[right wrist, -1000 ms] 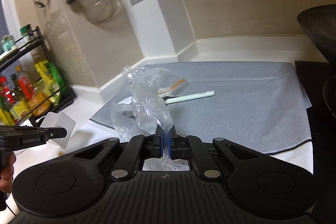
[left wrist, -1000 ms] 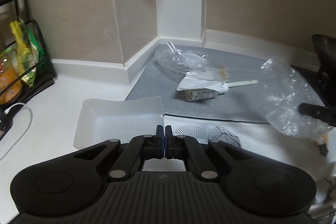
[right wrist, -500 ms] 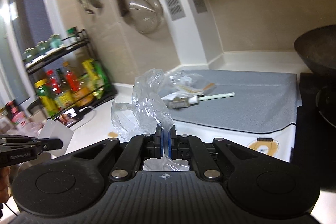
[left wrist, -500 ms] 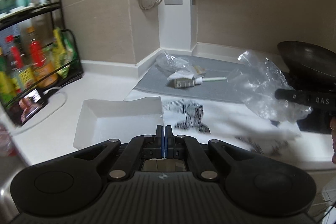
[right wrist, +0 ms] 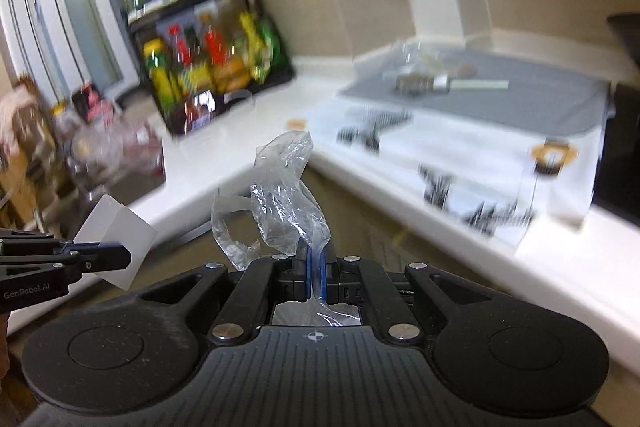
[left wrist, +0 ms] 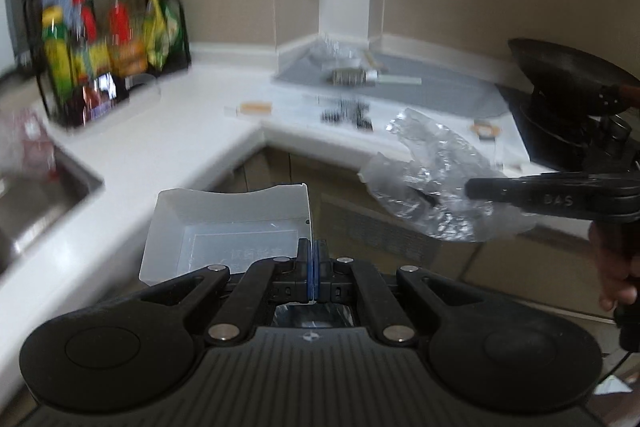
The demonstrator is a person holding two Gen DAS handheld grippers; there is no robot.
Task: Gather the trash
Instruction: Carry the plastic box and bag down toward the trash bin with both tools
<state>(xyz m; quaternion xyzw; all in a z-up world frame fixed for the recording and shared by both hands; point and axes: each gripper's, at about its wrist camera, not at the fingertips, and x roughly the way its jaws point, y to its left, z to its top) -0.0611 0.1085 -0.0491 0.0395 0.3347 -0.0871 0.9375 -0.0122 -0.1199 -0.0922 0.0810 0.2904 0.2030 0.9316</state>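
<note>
Currently both hands carry trash in the air in front of the counter [left wrist: 168,131], with no bin in view.

The left tongs [left wrist: 313,269] are pressed fully together on one corner of a white tray [left wrist: 228,227], a shallow, thin-walled rectangular container with stiff, smooth sides. It juts forward from that single corner hold, so it could probably swing or slip free if the hand jerks.

The right tongs [right wrist: 315,273] are likewise clamped together, pinching a crumpled plastic bag [right wrist: 286,203]. This clear film is thin, wrinkled and glossy, and it billows loosely above the tongs. Such slick, limp film may slide out of the grip, or a trailing fold might snag on the counter edge.

More trash lies well apart on the grey mat [right wrist: 532,95] at the back of the counter: clear wrapping, a small carton and a pale stick, all blurred. They remain uncollected.

A black pan [left wrist: 568,75] sits at the right.
</note>
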